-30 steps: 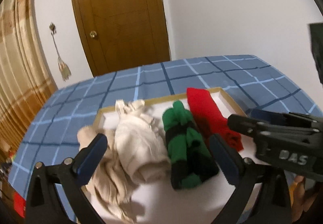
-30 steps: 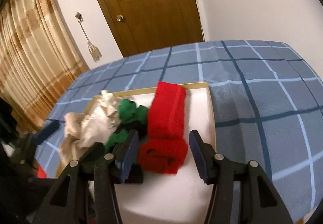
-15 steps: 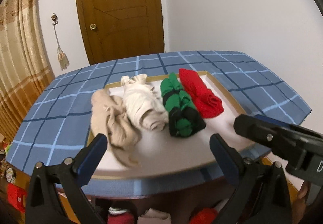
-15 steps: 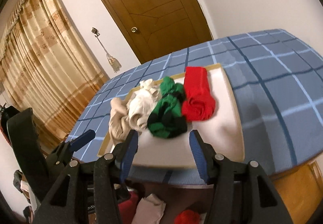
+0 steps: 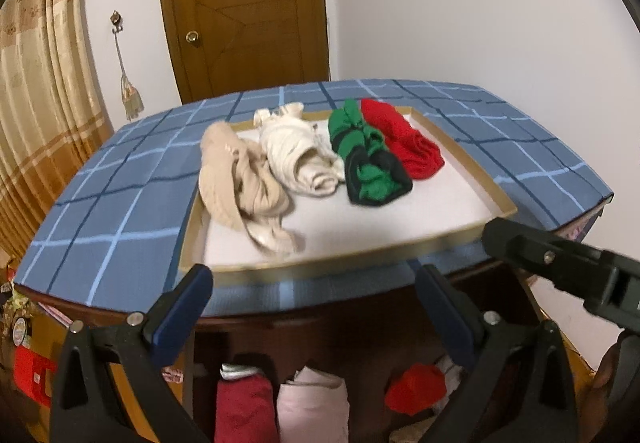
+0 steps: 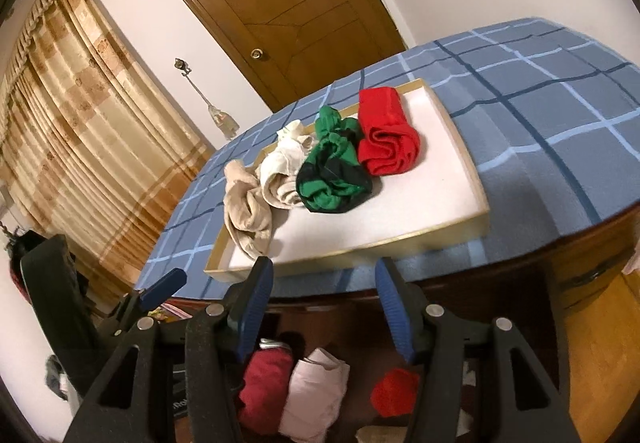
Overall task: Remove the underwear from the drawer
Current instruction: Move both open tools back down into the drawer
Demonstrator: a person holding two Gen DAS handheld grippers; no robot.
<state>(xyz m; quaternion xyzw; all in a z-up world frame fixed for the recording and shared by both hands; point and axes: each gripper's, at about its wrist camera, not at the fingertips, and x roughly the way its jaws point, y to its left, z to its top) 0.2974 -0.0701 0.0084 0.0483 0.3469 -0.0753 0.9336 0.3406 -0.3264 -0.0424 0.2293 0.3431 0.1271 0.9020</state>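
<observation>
Looking along your left gripper [image 5: 314,307], you have its fingers spread wide with nothing between them; your right gripper [image 6: 324,299] is about half open and just as empty. On the tray [image 5: 468,163] atop the blue checked table [image 5: 120,203], from the left edge: a beige piece [image 5: 236,179], a cream roll [image 5: 300,155], a green and black roll [image 5: 368,163], a red roll [image 5: 408,139]. Below the table's front edge the open drawer [image 6: 332,323] holds what seem to be dark red [image 6: 266,383], pale pink [image 6: 316,391] and red underwear [image 6: 394,391], blurred.
</observation>
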